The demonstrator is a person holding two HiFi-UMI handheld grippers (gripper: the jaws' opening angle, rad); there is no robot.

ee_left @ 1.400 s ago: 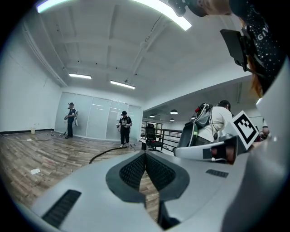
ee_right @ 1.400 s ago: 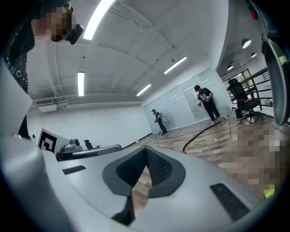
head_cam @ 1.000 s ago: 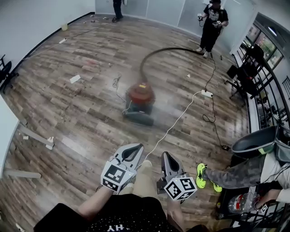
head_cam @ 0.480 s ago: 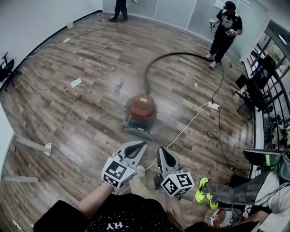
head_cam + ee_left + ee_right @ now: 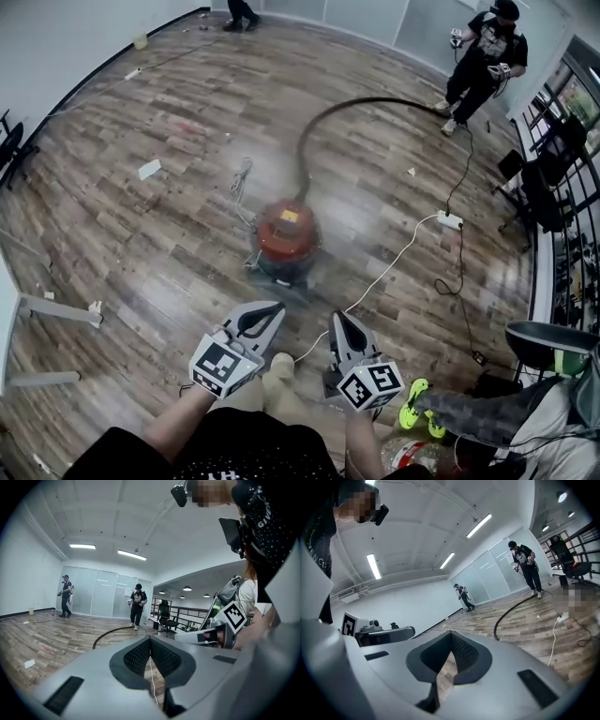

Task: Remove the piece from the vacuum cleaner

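A red round vacuum cleaner (image 5: 286, 231) with a dark base stands on the wooden floor just ahead of me. Its long black hose (image 5: 323, 122) curves away to the far right and shows again as the hose (image 5: 108, 634) and the hose (image 5: 511, 610) in the two gripper views. My left gripper (image 5: 270, 310) is shut and empty, a short way in front of the vacuum at lower left. My right gripper (image 5: 337, 322) is shut and empty too, beside it at lower right. In the gripper views the left gripper (image 5: 150, 639) and right gripper (image 5: 451, 635) tips meet with nothing between them.
A white cable (image 5: 380, 276) runs from a power strip (image 5: 449, 220) towards my feet. A person (image 5: 480, 61) stands at the far right by the hose's end. A seated person's legs with a yellow-green shoe (image 5: 412, 397) are at lower right. Scraps of paper (image 5: 149, 169) lie on the floor.
I have walked towards the vacuum cleaner: it now sits lower and nearer in the head view. Both grippers came forward with me and stayed shut.
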